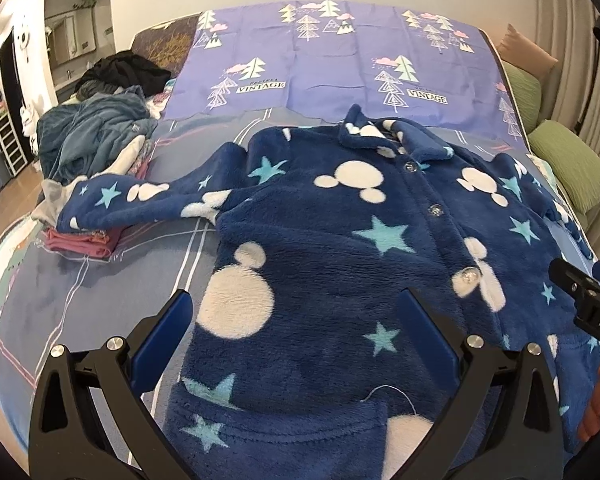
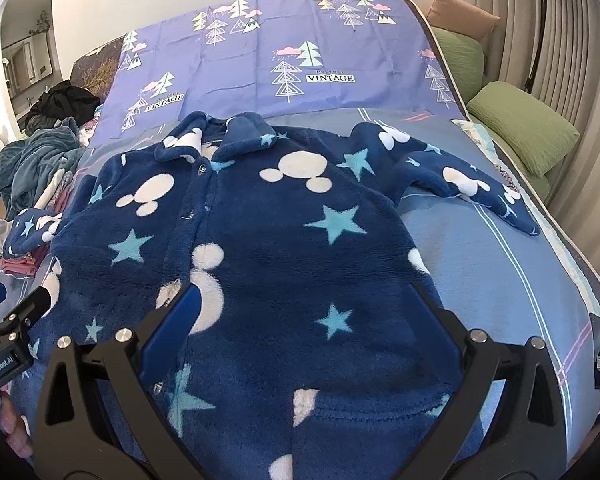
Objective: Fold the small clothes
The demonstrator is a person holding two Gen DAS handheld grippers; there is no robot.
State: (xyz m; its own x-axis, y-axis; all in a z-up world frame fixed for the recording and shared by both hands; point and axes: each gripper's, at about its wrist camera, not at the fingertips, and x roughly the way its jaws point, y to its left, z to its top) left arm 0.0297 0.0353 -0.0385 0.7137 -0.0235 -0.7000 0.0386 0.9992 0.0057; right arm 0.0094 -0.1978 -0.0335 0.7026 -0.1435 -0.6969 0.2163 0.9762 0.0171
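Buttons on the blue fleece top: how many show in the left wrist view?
3, down the placket of the top: one under the collar, one mid-chest, one lower. More may be hidden below.

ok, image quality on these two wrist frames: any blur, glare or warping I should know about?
Left wrist: strong fisheye bend at the bed edges, black vignette corners, jacket sharp, button glints slightly. Right wrist: same warping, curved wall panels, soft even light, no hard shadows; jacket pile looks crisp, far-left room dim and small.
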